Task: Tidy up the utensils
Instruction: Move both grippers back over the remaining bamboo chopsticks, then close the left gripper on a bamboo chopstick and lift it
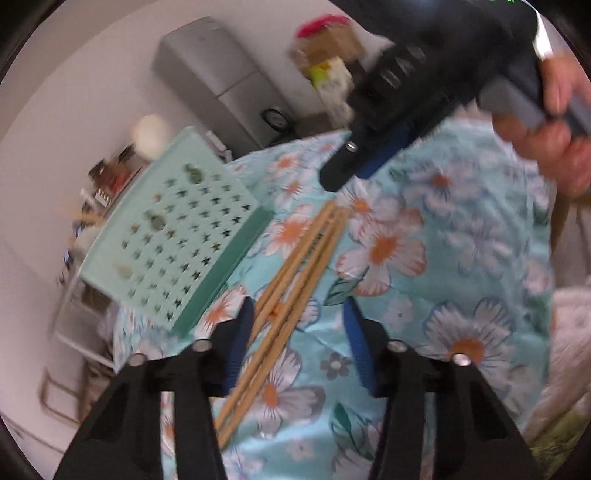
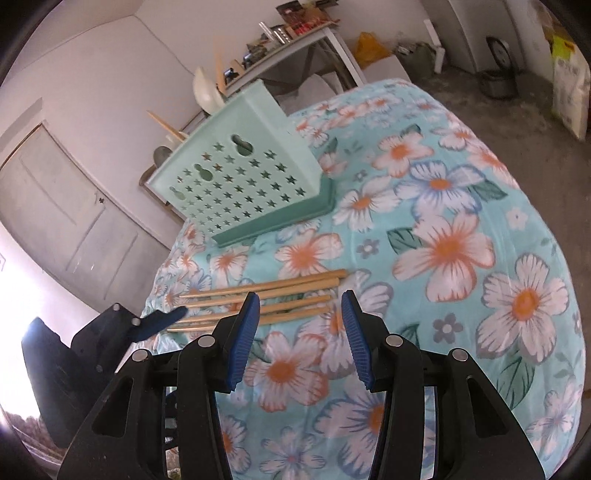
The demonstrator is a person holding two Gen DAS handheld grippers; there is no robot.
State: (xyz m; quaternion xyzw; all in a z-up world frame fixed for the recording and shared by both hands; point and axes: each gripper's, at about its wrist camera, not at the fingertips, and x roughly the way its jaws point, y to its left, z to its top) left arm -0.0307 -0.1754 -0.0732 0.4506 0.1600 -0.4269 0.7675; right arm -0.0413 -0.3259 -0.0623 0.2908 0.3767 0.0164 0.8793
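Note:
Several wooden chopsticks (image 1: 295, 273) (image 2: 266, 299) lie side by side on the floral tablecloth (image 1: 424, 295) (image 2: 443, 240). My left gripper (image 1: 298, 302) straddles them, its jaws apart; the sticks run close to the left pad without being pressed. My right gripper (image 2: 300, 297) hovers open over the thick ends of the same sticks, nothing pinched. In the left wrist view, the right gripper (image 1: 347, 179) points at the far ends, held by a hand (image 1: 554, 147). A mint utensil holder (image 1: 177, 236) (image 2: 243, 177) with star holes stands just past the sticks.
More chopsticks and a pale ladle (image 2: 205, 90) stick out behind the holder. Past the table stand a cluttered shelf (image 2: 295, 33), a grey fridge (image 1: 221, 77), a door (image 2: 62, 206) and bags on the floor. The cloth drops off at the table's edges.

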